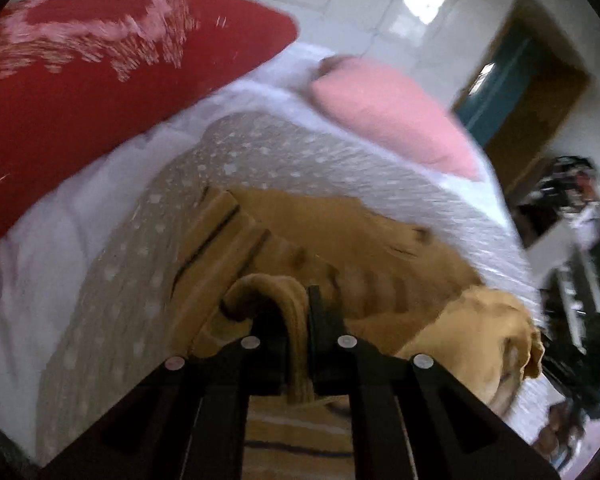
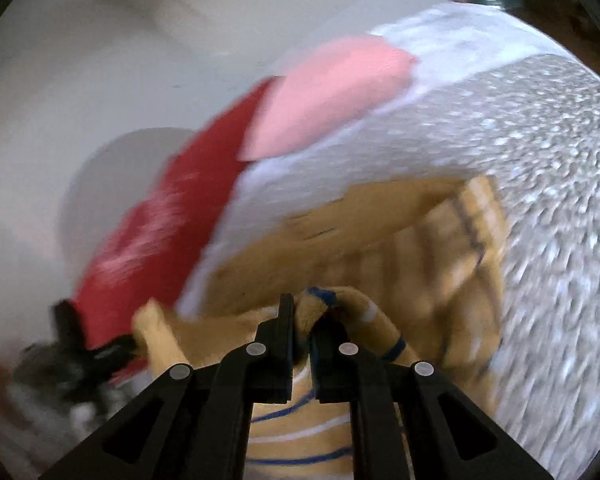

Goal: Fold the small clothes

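Black jaws of our left gripper (image 1: 296, 312) clamp a bunched fold of the mustard striped garment (image 1: 324, 232), which spreads across the grey dotted sheet (image 1: 260, 152) of the bed and trails back beneath the camera. Our right gripper (image 2: 303, 320) likewise has its jaws pinched shut on a rolled, blue-striped edge of the same garment (image 2: 380, 240), the rest of it lying on the bed ahead. Beyond the garment, toward the far edge of the bed, we see a pink pillow (image 1: 396, 120) on the white bedding (image 1: 60, 248), with a red patterned cushion (image 1: 100, 80) beside the pillow. Past the bed lies a glossy white tiled floor (image 1: 380, 8) and a wooden door frame (image 1: 540, 92). Both views are blurred.
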{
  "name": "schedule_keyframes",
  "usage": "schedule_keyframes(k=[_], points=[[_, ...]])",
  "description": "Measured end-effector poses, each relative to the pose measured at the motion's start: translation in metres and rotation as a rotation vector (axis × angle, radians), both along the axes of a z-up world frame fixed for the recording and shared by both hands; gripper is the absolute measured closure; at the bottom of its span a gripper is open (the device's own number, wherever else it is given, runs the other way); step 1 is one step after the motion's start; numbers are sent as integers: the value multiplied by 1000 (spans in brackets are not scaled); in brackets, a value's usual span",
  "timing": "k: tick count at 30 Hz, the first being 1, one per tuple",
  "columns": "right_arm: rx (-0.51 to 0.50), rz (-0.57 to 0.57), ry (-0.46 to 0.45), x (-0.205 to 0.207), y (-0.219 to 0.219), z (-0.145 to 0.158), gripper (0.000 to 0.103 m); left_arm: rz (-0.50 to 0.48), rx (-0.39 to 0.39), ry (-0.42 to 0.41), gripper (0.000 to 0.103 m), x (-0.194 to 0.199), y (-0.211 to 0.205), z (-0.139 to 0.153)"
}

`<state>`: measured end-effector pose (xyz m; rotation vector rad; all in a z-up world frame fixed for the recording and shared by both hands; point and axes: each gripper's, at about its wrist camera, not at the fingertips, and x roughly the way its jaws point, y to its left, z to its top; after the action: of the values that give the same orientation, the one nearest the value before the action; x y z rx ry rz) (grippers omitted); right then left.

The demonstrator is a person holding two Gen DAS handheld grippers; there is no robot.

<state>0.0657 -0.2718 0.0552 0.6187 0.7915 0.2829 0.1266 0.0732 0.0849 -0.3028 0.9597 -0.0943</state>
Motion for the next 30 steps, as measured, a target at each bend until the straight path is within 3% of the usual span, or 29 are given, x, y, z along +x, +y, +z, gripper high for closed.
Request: schedule_keyframes(k=[4,7,9,13,14,17,21,24,27,30], points=[[-47,-99,141,49,-8,-41,91,15,-36,78,92,35,-1,-27],[-16,-103,149,58,-10,-46,88,-6,-79,72,90,40,4,-29],[-10,-99,121,56,-13,-40,80,-13,-91,73,85,41,8,-29],[-43,-139,30,39,-22,-10,39,-13,-144,69,72,38,23,-22],[-68,-154,9,33,-20,-4,37,-6,-144,59,67,38,26,-19],[-134,-117,-24,22,-11,12,37,20,-105,12,51,33,33,-8],[-262,53,-51,15,39,20,37,-8,-67,-6,49,24,35,1],[-317,174,-29,22,74,10,37,-51,-17,-24,49,9,32,6],[-357,160,29,43,85,-10,37,-104,49,-21,49,-5,20,-3],[-466,42,110,69,76,-35,37,-148,169,-2,46,-10,4,-21]])
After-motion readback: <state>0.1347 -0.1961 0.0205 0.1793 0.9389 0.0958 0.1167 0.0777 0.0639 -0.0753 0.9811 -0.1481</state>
